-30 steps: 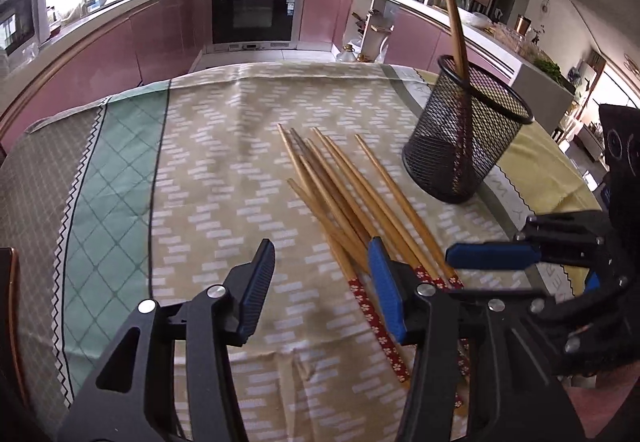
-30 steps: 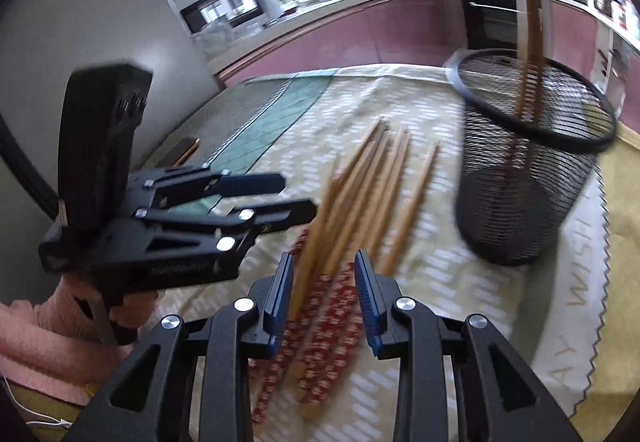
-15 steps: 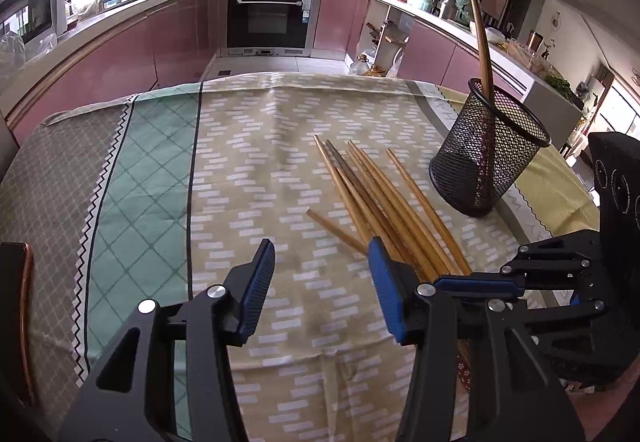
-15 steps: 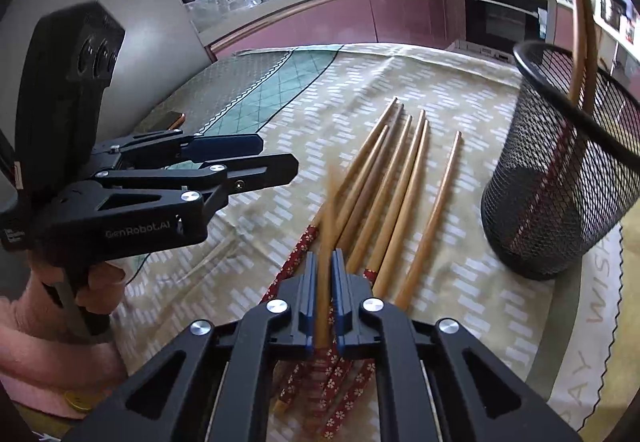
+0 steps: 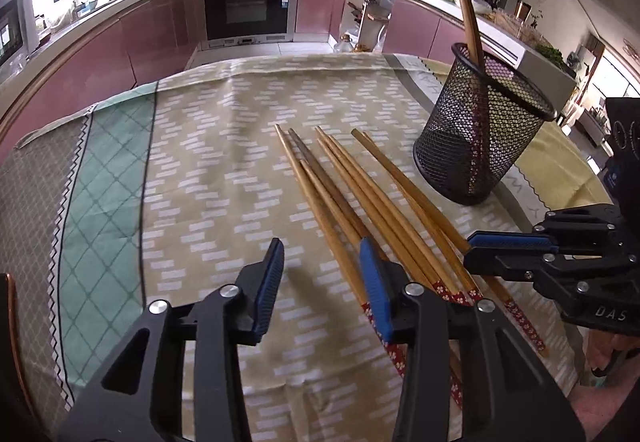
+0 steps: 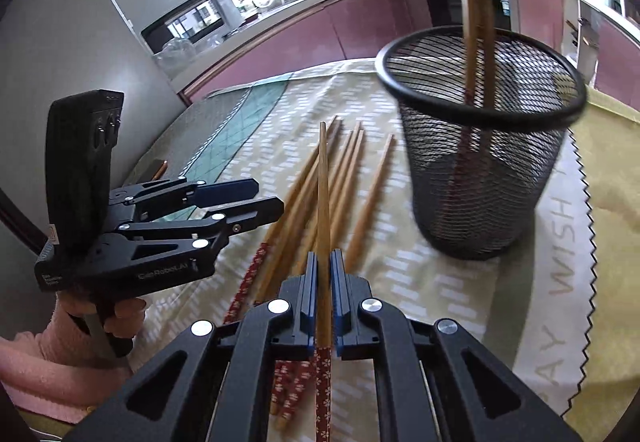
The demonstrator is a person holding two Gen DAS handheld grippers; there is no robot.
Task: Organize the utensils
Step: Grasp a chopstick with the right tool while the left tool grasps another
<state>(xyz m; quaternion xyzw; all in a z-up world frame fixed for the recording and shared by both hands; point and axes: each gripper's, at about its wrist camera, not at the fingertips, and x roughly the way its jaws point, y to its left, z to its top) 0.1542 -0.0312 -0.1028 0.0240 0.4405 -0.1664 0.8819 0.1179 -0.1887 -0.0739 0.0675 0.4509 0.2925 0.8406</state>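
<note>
Several wooden chopsticks (image 5: 360, 193) with red flowered ends lie fanned out on the tablecloth, also seen in the right wrist view (image 6: 348, 161). A black mesh holder (image 5: 480, 145) (image 6: 480, 169) stands upright to their right with chopsticks (image 6: 474, 1) leaning in it. My right gripper (image 6: 324, 282) is shut on one chopstick (image 6: 322, 181), whose tip points forward above the pile. My left gripper (image 5: 322, 282) hovers over the pile's left side. Its jaws are closing, and one chopstick lies below the gap near the right pad, not pressed. In the right wrist view the left gripper (image 6: 268, 197) sits left of the pile.
A patterned tablecloth (image 5: 200, 161) covers the table, with a green band on the left. The right gripper (image 5: 508, 248) reaches in at the right edge. A hand in a pink sleeve (image 6: 60, 342) holds the left gripper. Kitchen counters and an oven (image 5: 248, 5) lie beyond.
My right gripper has shut on one chopstick and raised its tip off the pile, closer to the mesh holder. The left gripper's jaws have narrowed and it has shifted towards the chopsticks.
</note>
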